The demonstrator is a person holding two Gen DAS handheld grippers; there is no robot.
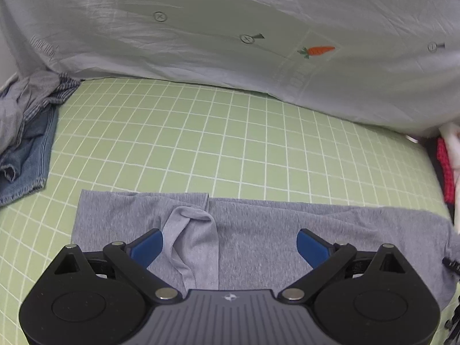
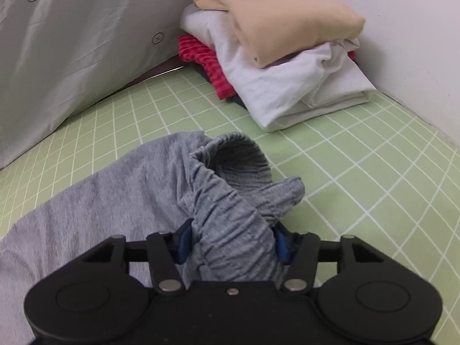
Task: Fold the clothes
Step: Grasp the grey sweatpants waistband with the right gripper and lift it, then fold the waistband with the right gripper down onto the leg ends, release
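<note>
Denim garment (image 1: 24,155): far left in the left wrist view, crumpled with a striped grey piece (image 1: 37,92) on top of it, on the green checked sheet (image 1: 201,132).
Left hand-held gripper (image 1: 227,244): released, blue pads (image 1: 148,247) spread wide above the grey pants (image 1: 258,227), gripping nothing.
Grey pants: spread flat across the near part of the sheet, legs lying toward the left, one fold of cloth raised between the pads.
Right hand-held gripper (image 2: 231,243): clenched on the gathered elastic waistband (image 2: 230,201) of the grey pants, lifted off the sheet.
Pile (image 2: 276,49): far right, tan on white on red, folded.
Pale carrot-print sheet (image 1: 230,28): along the far side.
</note>
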